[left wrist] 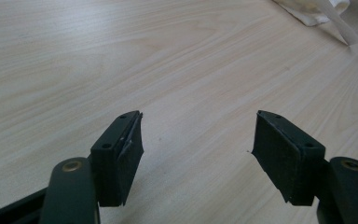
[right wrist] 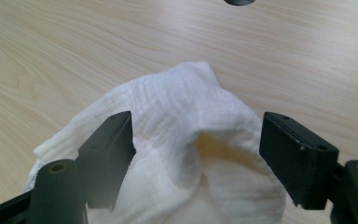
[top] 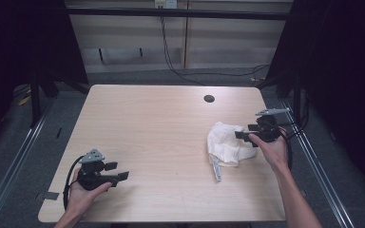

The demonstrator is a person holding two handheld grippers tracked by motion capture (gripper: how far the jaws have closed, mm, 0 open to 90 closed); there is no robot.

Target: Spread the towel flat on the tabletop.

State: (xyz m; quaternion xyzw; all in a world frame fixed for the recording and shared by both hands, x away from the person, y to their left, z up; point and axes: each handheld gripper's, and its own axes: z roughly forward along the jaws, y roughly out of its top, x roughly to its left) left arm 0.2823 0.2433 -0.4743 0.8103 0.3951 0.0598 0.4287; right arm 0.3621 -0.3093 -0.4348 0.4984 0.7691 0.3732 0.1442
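white cloth (top: pixel 225 142) lies crumpled on the right half of the table (top: pixel 161 133), near the right edge. it is a soft, crinkled gauze-like fabric with a fine puckered weave, bunched into a rounded heap with a raised fold in the middle and a creamy shadowed hollow beneath that fold. a narrow white tag (top: pixel 216 168) sticks out flat from its near side onto the wood; there seem to be marks on it, but they are too small to read.

right gripper (top: pixel 248 131) is held by the person's right hand (top: pixel 273 147) just at the cloth's right edge. in the right gripper view its two black, blocky jaws stand wide apart on either side of the raised fold of the cloth (right wrist: pixel 186 140), which sits between them; whether either pad touches the fabric cannot be told.

left gripper (top: pixel 116 171) is held in the left hand (top: pixel 83 190) near the front left corner of the table, well apart from the cloth. its jaws are spread wide over bare wood, gripping nothing.

the table is a pale wood-grain laminate with rounded corners, smooth and matte, with long streaky grain lines. a round dark cable hole (top: pixel 209 99) sits in it toward the far side, beyond the cloth.
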